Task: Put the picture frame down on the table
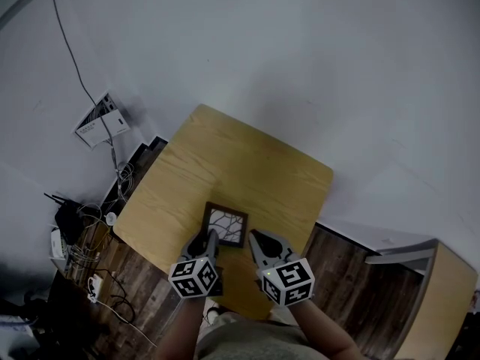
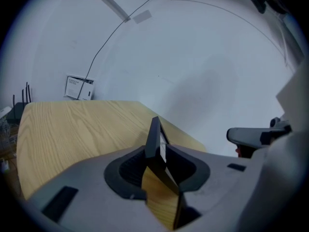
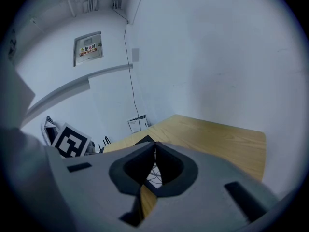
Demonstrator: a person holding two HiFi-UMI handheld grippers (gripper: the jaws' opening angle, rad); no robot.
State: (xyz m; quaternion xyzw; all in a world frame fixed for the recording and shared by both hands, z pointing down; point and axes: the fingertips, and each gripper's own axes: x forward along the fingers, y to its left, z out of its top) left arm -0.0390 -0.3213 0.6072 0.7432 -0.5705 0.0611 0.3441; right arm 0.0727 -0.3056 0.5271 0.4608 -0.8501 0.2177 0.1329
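Note:
The picture frame [image 1: 225, 226], dark with a white branch print, is over the near part of the light wooden table [image 1: 247, 163]. My left gripper [image 1: 210, 239] is shut on its left near edge. In the left gripper view the frame [image 2: 154, 134] stands edge-on between the closed jaws of the left gripper [image 2: 155, 146]. My right gripper [image 1: 254, 238] meets the frame's right near corner. In the right gripper view the jaws of the right gripper [image 3: 154, 146] are together, and the print of the frame [image 3: 153, 174] shows through their hollow. I cannot tell whether the frame rests on the table.
Cables and small devices [image 1: 82, 231] lie on the dark wood floor left of the table. A paper box [image 1: 101, 122] leans on the white wall. A light cabinet [image 1: 442, 291] stands at the right. A wall panel [image 3: 88, 48] hangs high up.

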